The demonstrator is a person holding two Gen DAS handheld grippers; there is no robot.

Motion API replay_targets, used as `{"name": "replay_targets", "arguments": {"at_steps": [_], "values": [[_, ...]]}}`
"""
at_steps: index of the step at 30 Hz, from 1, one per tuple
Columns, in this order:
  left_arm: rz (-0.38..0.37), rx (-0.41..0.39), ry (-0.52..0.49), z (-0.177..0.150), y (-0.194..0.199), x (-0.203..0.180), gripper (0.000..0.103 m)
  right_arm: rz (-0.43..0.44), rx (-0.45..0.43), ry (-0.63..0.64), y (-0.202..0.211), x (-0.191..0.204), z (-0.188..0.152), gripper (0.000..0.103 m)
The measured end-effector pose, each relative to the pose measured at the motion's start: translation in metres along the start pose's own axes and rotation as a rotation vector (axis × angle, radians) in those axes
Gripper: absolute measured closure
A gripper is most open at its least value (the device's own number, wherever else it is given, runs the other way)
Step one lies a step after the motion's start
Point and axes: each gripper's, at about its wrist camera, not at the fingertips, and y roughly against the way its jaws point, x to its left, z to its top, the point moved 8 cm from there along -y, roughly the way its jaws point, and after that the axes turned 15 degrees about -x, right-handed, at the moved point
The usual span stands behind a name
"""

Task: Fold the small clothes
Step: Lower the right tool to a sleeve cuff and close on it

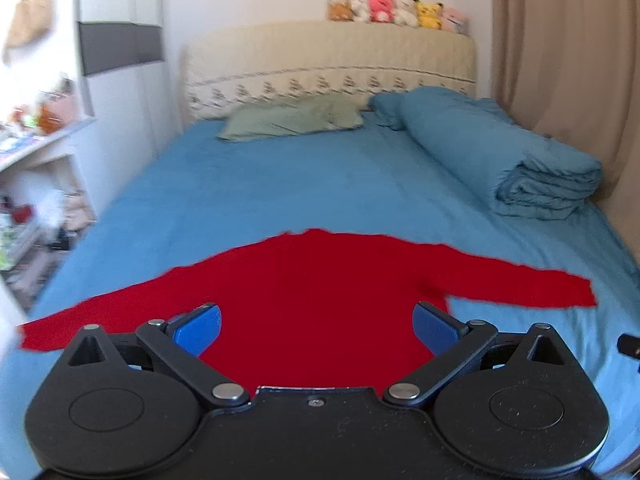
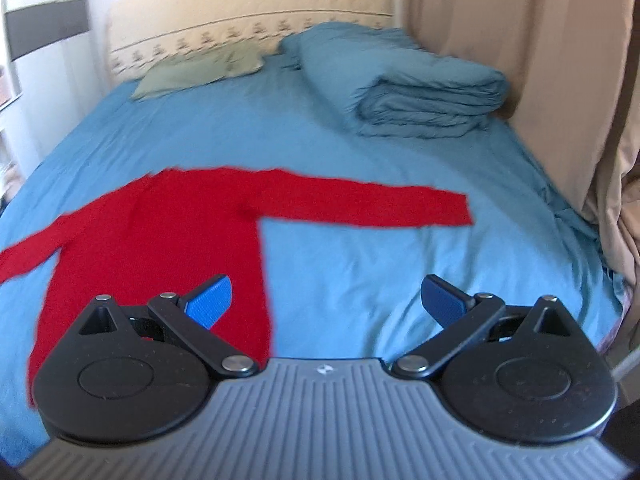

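A red long-sleeved sweater [image 1: 312, 288] lies flat on the blue bed sheet [image 1: 280, 184], both sleeves spread out sideways. It also shows in the right wrist view [image 2: 160, 232], with its right sleeve [image 2: 360, 204] stretched to the right. My left gripper [image 1: 316, 326] is open and empty, hovering above the sweater's body. My right gripper [image 2: 326, 300] is open and empty, above the sheet just right of the sweater's side edge, with its left finger over the red cloth.
A folded blue duvet [image 1: 500, 152] lies at the back right of the bed, a green pillow [image 1: 296, 120] by the headboard [image 1: 328, 64]. Plush toys [image 1: 396, 10] sit on top of the headboard. Beige curtains [image 2: 540, 40] hang at the right, cluttered shelves [image 1: 36, 160] at the left.
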Motion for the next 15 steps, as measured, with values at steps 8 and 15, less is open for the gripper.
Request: {"name": "replay_targets", "arguments": {"at_steps": [8, 15], "values": [[-0.126, 0.106, 0.002, -0.014, -0.172, -0.061, 0.000, -0.180, 0.068, -0.130, -0.150, -0.094, -0.018, 0.000], [-0.117, 0.253, 0.018, -0.060, -0.289, -0.099, 0.000, -0.240, 0.100, -0.351, -0.262, -0.161, -0.050, 0.000]]}}
